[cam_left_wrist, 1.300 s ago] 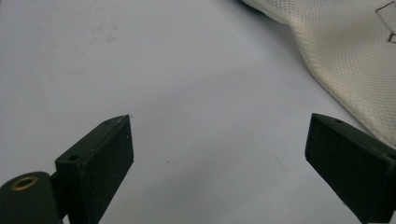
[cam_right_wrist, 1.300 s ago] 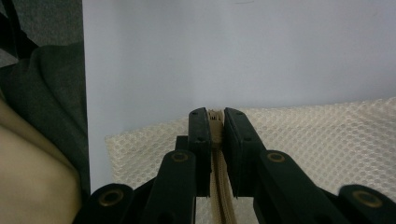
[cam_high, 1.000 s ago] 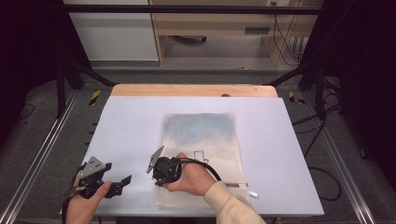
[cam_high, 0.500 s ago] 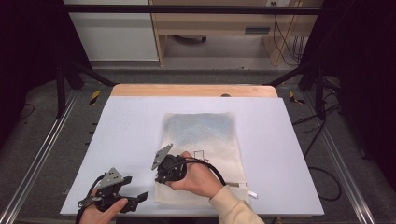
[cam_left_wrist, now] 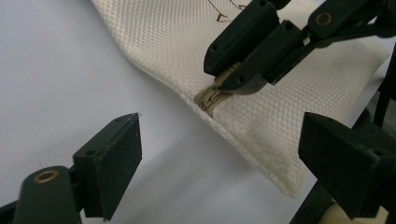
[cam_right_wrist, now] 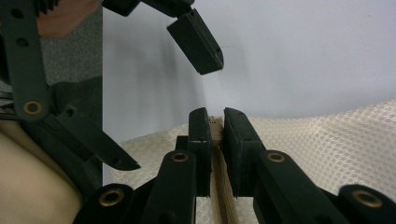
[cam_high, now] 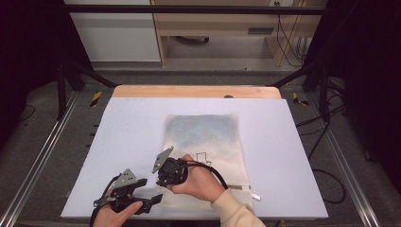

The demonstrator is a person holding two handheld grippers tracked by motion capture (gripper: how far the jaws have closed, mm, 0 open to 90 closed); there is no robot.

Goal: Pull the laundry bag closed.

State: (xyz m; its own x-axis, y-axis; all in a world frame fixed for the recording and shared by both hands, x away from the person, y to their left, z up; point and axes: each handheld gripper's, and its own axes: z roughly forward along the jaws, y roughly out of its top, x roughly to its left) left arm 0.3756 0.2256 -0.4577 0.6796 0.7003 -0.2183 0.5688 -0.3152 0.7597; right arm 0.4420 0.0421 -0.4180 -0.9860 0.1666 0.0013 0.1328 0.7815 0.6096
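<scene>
A cream mesh bag (cam_high: 203,137) lies flat on the white table (cam_high: 132,132), with a zipper along its near edge. My right gripper (cam_high: 162,182) is shut on the tan zipper end (cam_left_wrist: 210,99) at the bag's near left; its pads pinch that end (cam_right_wrist: 215,133). My left gripper (cam_high: 149,203) sits just to the left, low over the table. Its jaws have just been closing a little but stand wide apart (cam_left_wrist: 222,140). The bag's corner (cam_left_wrist: 285,184) lies between them, and I see no pad pressing on it. One of its fingers (cam_right_wrist: 196,42) shows above the right gripper's tips.
A black cable (cam_high: 218,174) loops from the right gripper across the bag. A small white tab (cam_high: 254,196) sticks out at the bag's near right. A wooden strip (cam_high: 194,91) borders the table's far side, and metal rails (cam_high: 42,156) run along the floor.
My left gripper has moved right and slightly down, from the table's near left up to the bag's near left corner. The right gripper has stayed in place on the zipper.
</scene>
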